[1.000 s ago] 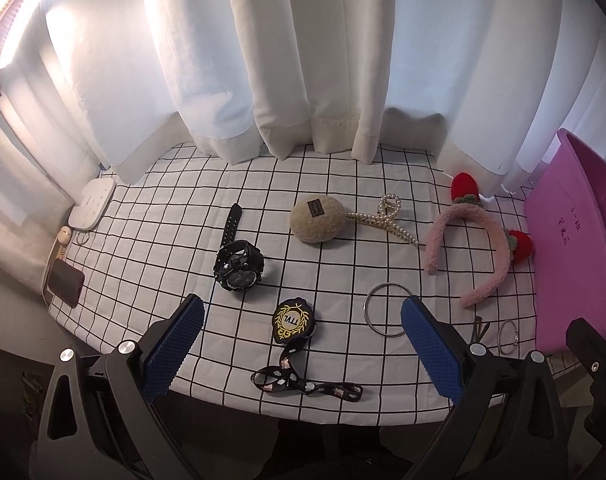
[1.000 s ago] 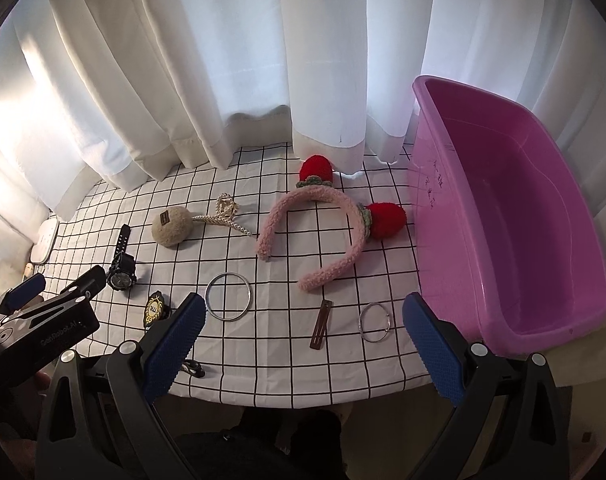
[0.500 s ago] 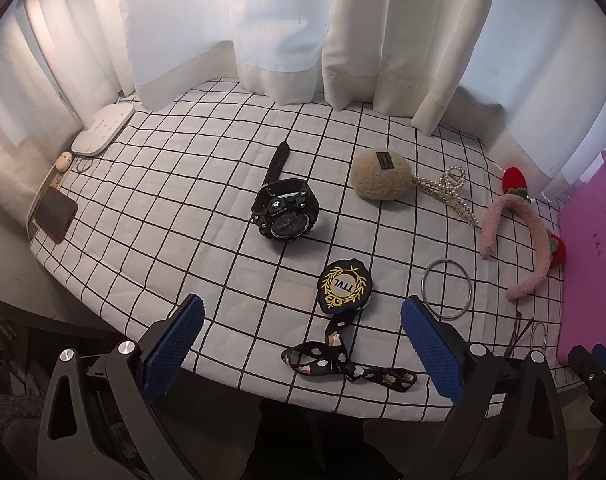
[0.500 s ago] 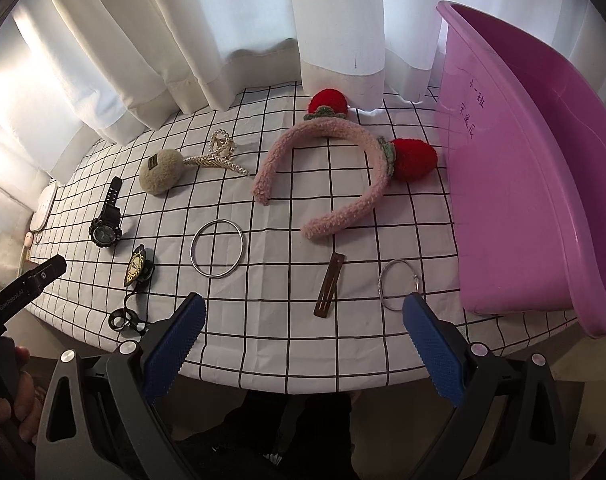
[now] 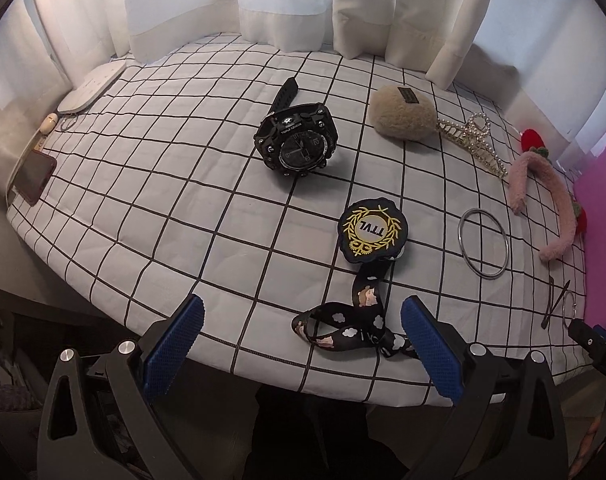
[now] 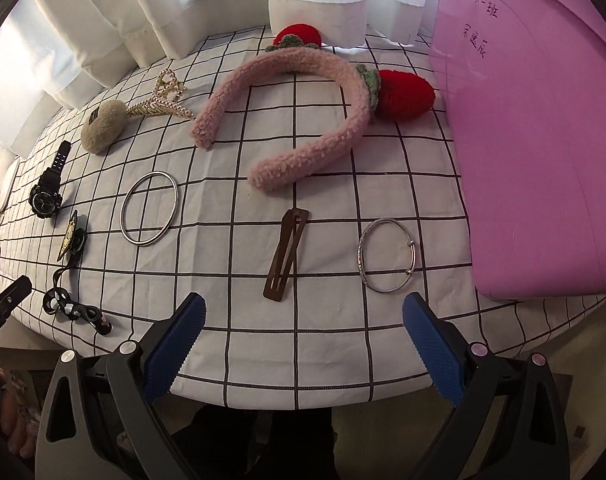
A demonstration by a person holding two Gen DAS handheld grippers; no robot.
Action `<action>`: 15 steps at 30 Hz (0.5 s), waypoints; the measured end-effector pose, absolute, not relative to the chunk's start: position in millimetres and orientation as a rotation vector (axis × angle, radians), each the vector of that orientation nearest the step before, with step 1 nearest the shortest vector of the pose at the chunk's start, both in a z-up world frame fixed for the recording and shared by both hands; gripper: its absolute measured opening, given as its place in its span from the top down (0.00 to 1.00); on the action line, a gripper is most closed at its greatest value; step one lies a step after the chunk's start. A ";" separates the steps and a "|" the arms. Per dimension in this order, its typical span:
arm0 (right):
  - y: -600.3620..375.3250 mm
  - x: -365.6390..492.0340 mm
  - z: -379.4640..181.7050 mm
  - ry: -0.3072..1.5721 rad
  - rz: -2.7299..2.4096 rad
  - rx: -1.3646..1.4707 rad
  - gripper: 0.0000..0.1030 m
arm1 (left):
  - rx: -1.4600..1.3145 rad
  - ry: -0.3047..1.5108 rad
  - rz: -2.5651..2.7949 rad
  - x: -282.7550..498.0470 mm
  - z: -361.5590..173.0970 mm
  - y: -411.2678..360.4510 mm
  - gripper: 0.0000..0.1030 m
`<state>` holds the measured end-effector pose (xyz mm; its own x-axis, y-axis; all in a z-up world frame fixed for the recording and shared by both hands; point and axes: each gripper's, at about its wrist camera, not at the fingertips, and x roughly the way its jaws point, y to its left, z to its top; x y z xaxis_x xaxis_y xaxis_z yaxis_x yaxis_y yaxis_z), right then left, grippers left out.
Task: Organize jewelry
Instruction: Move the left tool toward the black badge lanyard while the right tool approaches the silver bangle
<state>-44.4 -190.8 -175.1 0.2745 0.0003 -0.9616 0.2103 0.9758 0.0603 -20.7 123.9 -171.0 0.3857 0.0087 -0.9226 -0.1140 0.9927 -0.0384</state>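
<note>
Brown hair clip [image 6: 285,253], flat on checked cloth just ahead of wide-open, empty right gripper [image 6: 301,338]: likely light, stiff, thin, best pinched across its edges; left gripper [image 5: 301,338], equally open and empty, faces soft ribbon lanyard [image 5: 353,330].

A white cloth [image 5: 175,200] with black squares covers the table, right in front of the grippers. White curtains [image 5: 287,4] hang down at the far side and touch the cloth's back edge. Far off to the left, at the cloth's edge, lies a dark red phone [image 5: 33,176]. Just behind the phone sits a small cream thing [image 5: 49,122], and past that a flat white pad [image 5: 91,88].
</note>
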 end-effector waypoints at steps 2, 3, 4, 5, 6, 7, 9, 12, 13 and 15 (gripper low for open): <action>-197.3 -47.3 -176.6 1.284 -0.161 0.196 0.09 | -0.101 1.182 0.074 -21.1 -178.7 123.1 0.06; -200.1 -49.0 -176.8 1.279 -0.166 0.198 0.09 | -0.106 1.189 0.071 -20.7 -183.2 123.3 0.06; -201.9 -50.2 -176.9 1.277 -0.176 0.193 0.09 | -0.110 1.194 0.070 -20.6 -187.1 122.8 0.06; -203.3 -51.2 -177.4 1.275 -0.185 0.189 0.09 | -0.113 1.197 0.067 -20.7 -190.5 122.0 0.06; -205.0 -51.9 -178.3 1.275 -0.188 0.191 0.08 | -0.113 1.200 0.064 -20.4 -193.8 120.8 0.06; -206.7 -52.8 -179.6 1.274 -0.193 0.192 0.09 | -0.109 1.202 0.063 -19.7 -196.7 119.4 0.06; -209.3 -52.9 -185.2 1.283 -0.213 0.180 0.09 | -0.104 1.201 0.055 -19.2 -201.2 117.2 0.06; -215.6 -50.0 -195.3 1.291 -0.234 0.171 0.09 | -0.097 1.197 0.051 -17.8 -205.7 113.7 0.06; -217.9 -48.4 -197.5 1.286 -0.246 0.166 0.09 | -0.094 1.197 0.050 -17.5 -206.6 112.3 0.06; -223.2 -43.9 -201.7 1.281 -0.265 0.171 0.09 | -0.088 1.195 0.048 -16.9 -207.9 109.8 0.06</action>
